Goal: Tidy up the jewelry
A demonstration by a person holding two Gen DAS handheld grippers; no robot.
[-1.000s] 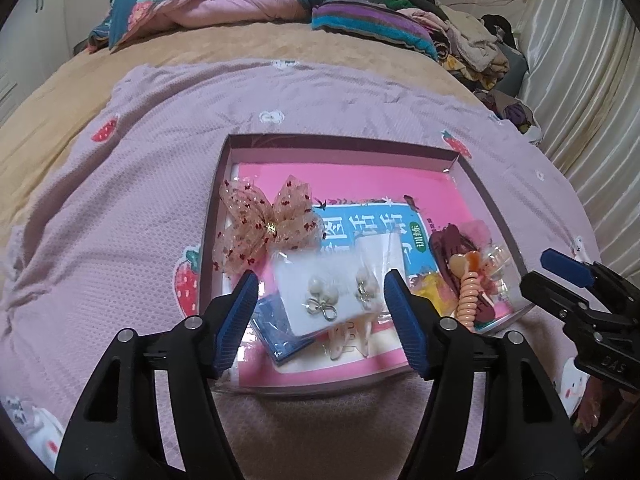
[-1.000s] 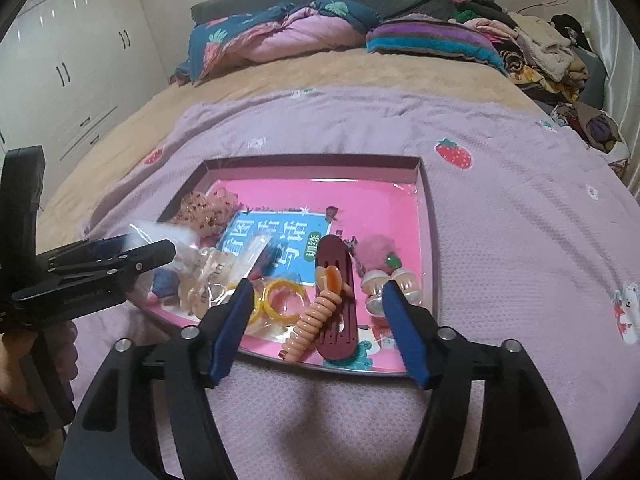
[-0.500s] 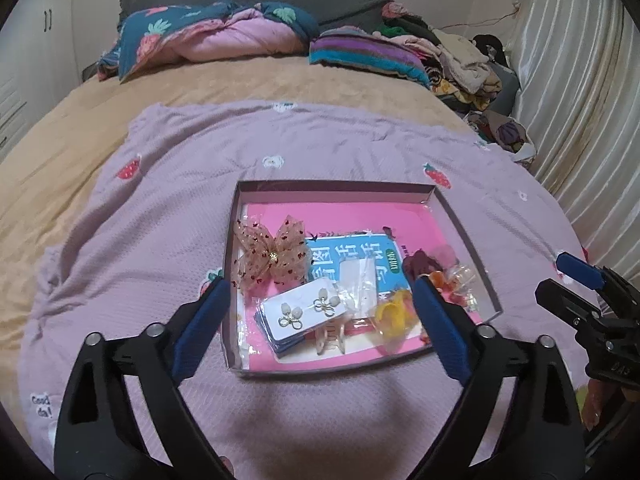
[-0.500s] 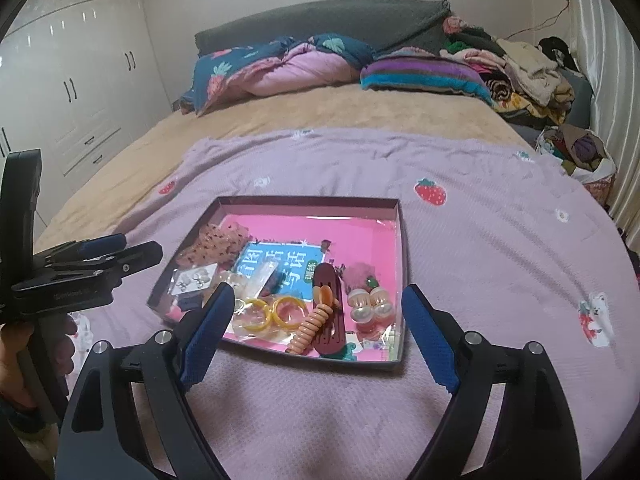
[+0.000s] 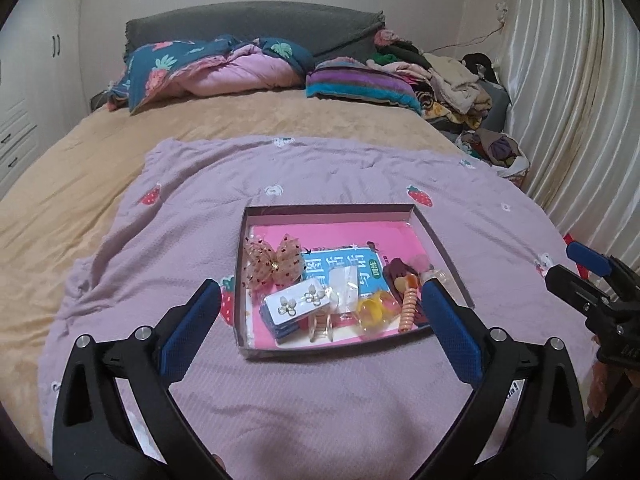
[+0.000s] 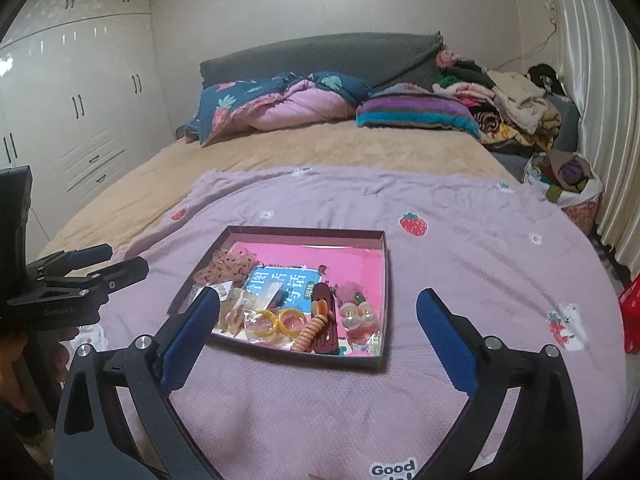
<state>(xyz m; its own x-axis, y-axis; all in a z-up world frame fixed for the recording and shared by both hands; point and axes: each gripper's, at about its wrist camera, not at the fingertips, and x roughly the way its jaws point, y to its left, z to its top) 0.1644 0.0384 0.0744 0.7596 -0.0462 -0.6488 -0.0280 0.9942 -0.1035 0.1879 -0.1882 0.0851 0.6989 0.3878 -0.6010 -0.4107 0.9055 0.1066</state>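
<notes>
A shallow dark-rimmed tray [image 5: 424,222] with a pink floor lies on the purple blanket; it also shows in the right wrist view [image 6: 386,272]. In it lie a dotted tulle bow [image 5: 274,265], an earring card [image 5: 298,302] on blue cards, yellow rings [image 5: 374,309], an orange spiral hair tie [image 5: 408,305], a maroon clip [image 6: 323,312] and pearl pieces [image 6: 358,317]. My left gripper [image 5: 320,312] is open and empty, held back above the tray's near edge. My right gripper [image 6: 318,320] is open and empty, also held back from the tray.
The purple strawberry blanket [image 5: 160,248] covers a tan bed. Pillows and folded quilts [image 5: 224,68] and a clothes pile [image 5: 452,76] lie at the headboard. A curtain [image 5: 580,120] hangs on the right, white wardrobes [image 6: 80,120] stand on the left.
The left gripper let go of the earring card into the tray. Both grippers drew back and up from the tray, so it looks smaller now.
</notes>
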